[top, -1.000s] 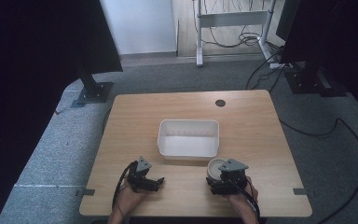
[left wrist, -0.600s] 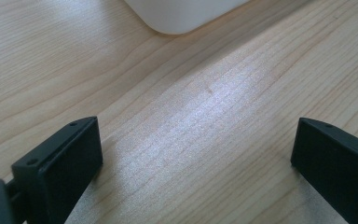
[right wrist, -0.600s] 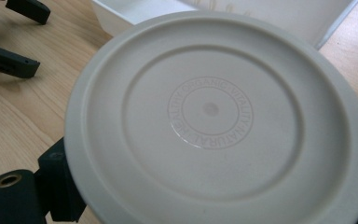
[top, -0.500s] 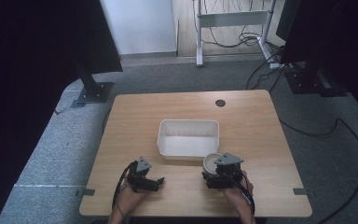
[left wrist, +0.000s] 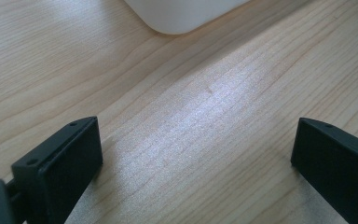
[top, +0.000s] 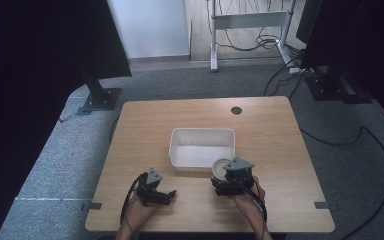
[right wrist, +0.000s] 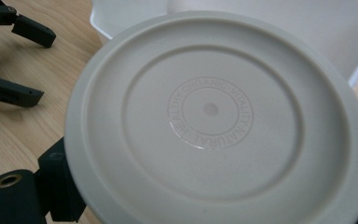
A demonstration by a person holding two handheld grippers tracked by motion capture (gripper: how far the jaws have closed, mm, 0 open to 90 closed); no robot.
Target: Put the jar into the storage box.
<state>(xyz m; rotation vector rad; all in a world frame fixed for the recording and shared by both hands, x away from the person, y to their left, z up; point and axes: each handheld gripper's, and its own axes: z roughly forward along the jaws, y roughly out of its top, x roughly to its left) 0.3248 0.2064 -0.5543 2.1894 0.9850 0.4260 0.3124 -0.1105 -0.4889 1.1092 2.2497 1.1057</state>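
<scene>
A round pale grey dish [right wrist: 214,116] with embossed lettering around its centre is held between the jaws of my right gripper [right wrist: 214,191], which is shut on it. In the high view the dish [top: 221,168] hangs at the front right corner of the white rectangular tray [top: 177,142], with the right gripper [top: 225,176] just behind it. My left gripper [top: 170,196] rests low on the table at the front left, open, with only bare wood between its jaws [left wrist: 196,158]. The tray's corner [left wrist: 182,14] lies ahead of it.
The wooden table [top: 270,135] has a dark round cable hole [top: 236,110] near its far edge. The left gripper's fingers [right wrist: 16,91] show at the top left of the right gripper view. Stands and cables sit on the grey floor [top: 340,135] around the table.
My right gripper has carried the round dish left and a little forward, up to the tray's front right corner. The left gripper has stayed where it was.
</scene>
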